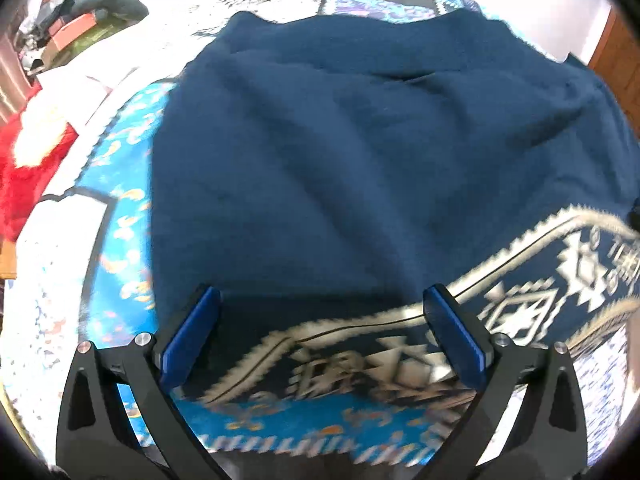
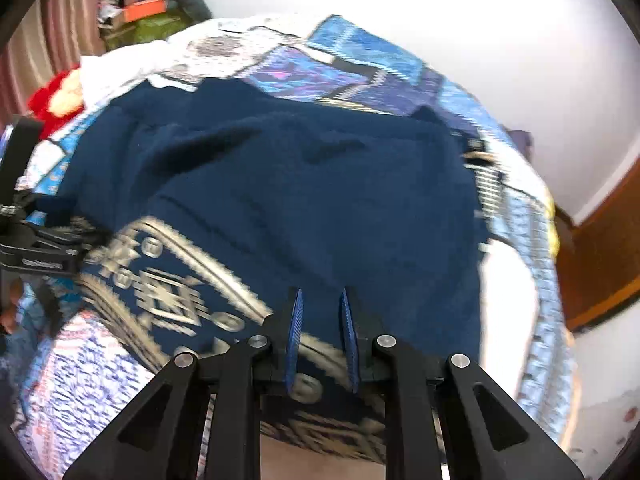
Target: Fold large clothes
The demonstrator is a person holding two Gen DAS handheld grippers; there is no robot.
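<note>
Your garment (image 1: 360, 152) is a large navy knit spread across the bed (image 1: 120, 200), which is covered in a blue and white patterned bedspread. Most of the cloth is plain dark blue, rumpled into long soft ridges that run from the near side toward the far side. Along its near edge runs a broad band of cream geometric motifs (image 1: 520, 292), diamonds and stepped shapes, blurred in both views.

Your left tool (image 1: 322, 328) is spread wide, its blue pads standing well apart over the patterned band with nothing between them. Your right tool (image 2: 322, 332) has its blue pads drawn close with a narrow gap; the patterned hem lies at them, but you cannot tell from these views whether cloth is pinched there.

In the right wrist view the left tool (image 2: 36, 240) shows at the left, at the garment's near left corner.

For edges: the garment's far edge (image 2: 280, 96) ends short of the far side of the bed, leaving a strip of bedspread beyond it. On the left the bedspread shows beside the knit, with a red fluffy item (image 1: 24, 168) further out and a pile of boxes and clothes (image 2: 144, 12) in the far left corner. On the right the bed runs out near a white wall (image 2: 520, 60) and a wooden panel (image 2: 600, 264).
</note>
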